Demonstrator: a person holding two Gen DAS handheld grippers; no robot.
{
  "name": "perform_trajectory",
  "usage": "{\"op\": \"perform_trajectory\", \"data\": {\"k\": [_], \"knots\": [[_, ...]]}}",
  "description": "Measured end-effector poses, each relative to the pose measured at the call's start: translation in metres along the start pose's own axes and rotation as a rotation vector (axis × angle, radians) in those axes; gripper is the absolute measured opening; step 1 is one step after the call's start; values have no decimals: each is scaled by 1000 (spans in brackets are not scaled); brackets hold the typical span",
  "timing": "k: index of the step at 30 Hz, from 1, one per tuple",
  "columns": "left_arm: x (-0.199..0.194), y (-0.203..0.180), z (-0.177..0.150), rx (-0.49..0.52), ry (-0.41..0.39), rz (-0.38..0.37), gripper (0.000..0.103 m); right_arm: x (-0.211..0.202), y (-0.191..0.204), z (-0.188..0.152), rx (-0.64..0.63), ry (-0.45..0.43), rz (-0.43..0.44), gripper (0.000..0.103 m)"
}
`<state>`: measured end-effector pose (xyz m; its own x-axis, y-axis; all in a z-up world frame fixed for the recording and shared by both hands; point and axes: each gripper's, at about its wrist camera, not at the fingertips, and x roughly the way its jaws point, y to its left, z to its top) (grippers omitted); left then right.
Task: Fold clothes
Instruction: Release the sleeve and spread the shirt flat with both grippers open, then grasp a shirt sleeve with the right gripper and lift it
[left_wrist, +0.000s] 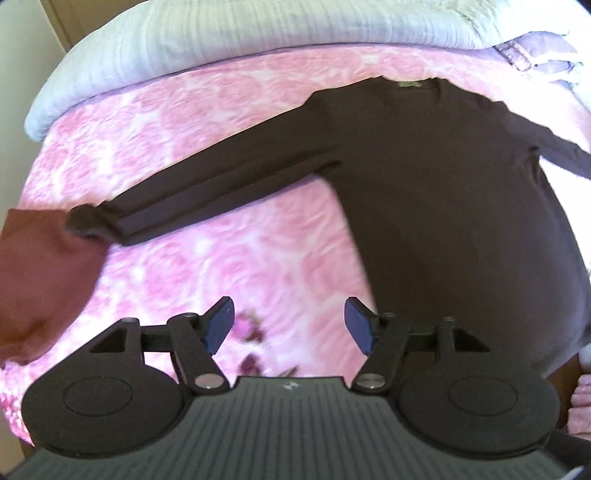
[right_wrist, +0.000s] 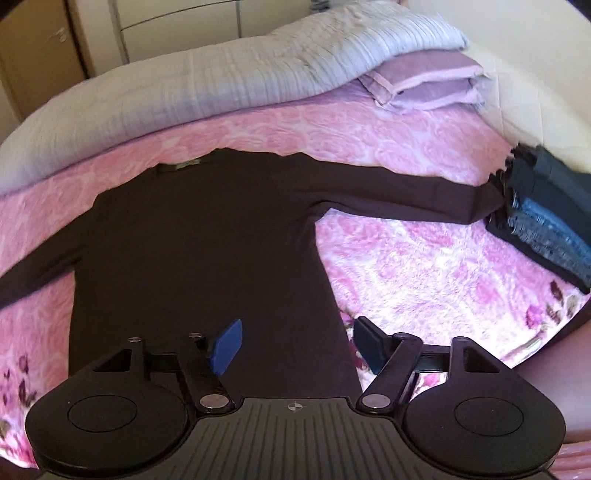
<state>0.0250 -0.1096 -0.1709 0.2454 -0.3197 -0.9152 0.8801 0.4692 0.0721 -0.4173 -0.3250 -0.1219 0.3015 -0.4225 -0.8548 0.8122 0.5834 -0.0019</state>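
A dark brown long-sleeved top (left_wrist: 436, 192) lies flat on the pink flowered bedspread (left_wrist: 207, 266), collar toward the far side and both sleeves spread out. In the right wrist view the same top (right_wrist: 199, 236) fills the middle. My left gripper (left_wrist: 288, 325) hovers open above the bedspread, just left of the top's lower body, with nothing between its blue pads. My right gripper (right_wrist: 295, 345) hovers open over the top's lower right edge, also with nothing in it.
A grey-white quilt (right_wrist: 177, 85) and a folded lilac blanket (right_wrist: 424, 83) lie along the far side. A stack of folded jeans and dark clothes (right_wrist: 546, 221) sits at the right sleeve's end. A rust-red garment (left_wrist: 40, 280) lies at the left sleeve's cuff.
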Motion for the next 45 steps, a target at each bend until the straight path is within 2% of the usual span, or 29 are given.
{"op": "perform_trajectory", "data": {"k": [2,7,12,16,24,27,35,39,45], "knots": [[-4,7,-9,0,5,10,66,-7,7,-4,-37,2,-26,75],[-10,8,-26,-5,23,-1,70,-9,17,-23,-90,77,-67,79],[-12,-12,-23,46,10,-37,73,-9,22,-44,-80,144,-51,80],[-14,-31,-13,95,-9,-70,73,-16,22,-54,-74,151,-42,81],[-16,-56,-2,176,-25,-89,74,-23,25,-69,-86,151,-24,81],[-16,-57,-2,191,-25,-86,74,-22,27,-73,-85,169,-15,81],[-12,-49,-4,227,-7,-85,75,-15,48,-85,-178,212,-2,82],[-9,-35,-7,206,1,-68,75,-11,61,-92,-230,240,-4,82],[-5,-14,-15,105,29,-12,75,4,63,-91,-294,285,44,82]]}}
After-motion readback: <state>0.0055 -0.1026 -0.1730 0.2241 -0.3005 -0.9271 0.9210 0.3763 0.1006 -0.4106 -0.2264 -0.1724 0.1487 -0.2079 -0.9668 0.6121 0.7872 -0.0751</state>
